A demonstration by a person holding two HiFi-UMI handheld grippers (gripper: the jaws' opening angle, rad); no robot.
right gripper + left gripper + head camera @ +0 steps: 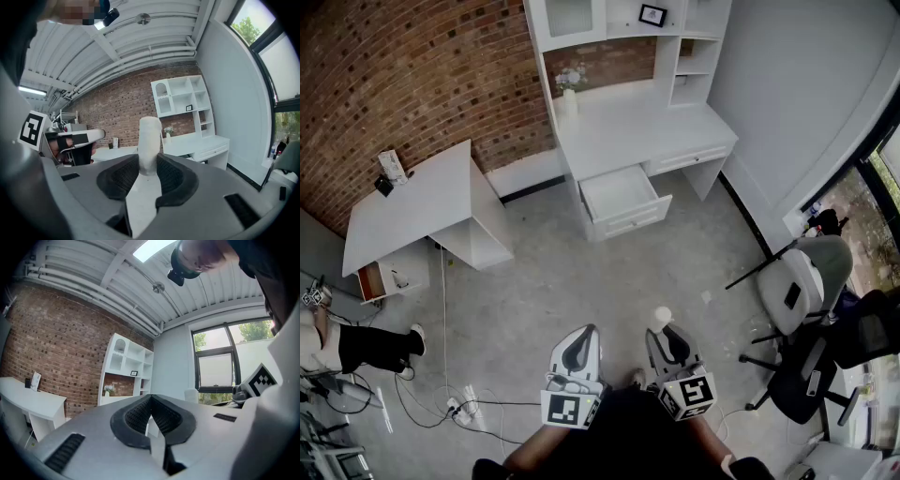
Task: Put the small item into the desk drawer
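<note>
Left gripper (151, 401): I see it clenched, empty.
Right gripper (149, 164): grasping my white cylinder (150, 138).
Open drawer (620, 193): twelve o'clock.

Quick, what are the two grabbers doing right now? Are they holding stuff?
Left gripper: closed, nothing in it.
Right gripper: closed on a small white cylinder.

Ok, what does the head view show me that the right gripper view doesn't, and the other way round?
Only the head view: the inside of the open drawer and the floor cables. Only the right gripper view: the right gripper with its fingers pressing on the white roll, plus the ceiling pipes. Both: the white desk, the brick wall and the roll itself.
</note>
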